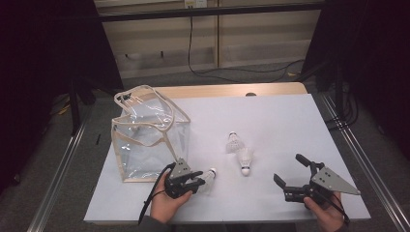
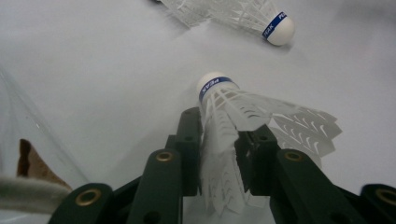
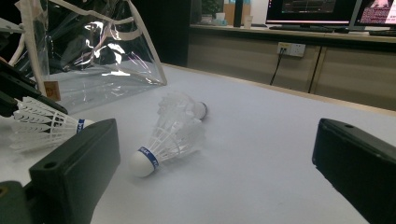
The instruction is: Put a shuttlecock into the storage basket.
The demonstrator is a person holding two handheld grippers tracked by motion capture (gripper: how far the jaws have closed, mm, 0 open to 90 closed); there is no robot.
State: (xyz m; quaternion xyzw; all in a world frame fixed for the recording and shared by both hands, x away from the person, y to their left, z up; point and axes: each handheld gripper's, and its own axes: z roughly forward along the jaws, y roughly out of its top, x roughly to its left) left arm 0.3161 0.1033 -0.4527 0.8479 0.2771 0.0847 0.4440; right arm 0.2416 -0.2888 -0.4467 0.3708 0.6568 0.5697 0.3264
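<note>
Black jaws of the left gripper [image 2: 223, 154] pinch the feather skirt of a shuttlecock [image 2: 233, 116], its cork pointing away, while the right gripper [image 1: 291, 175] stands wide open.

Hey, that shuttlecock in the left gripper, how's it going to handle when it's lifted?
Probably very light: the shuttlecock is mostly thin white feathers with a small cork tip. The skirt looks fragile; the left gripper pinches the feathers, which may bend or crush under a hard squeeze. Set down, it will likely roll in an arc, being cone-shaped.
</note>
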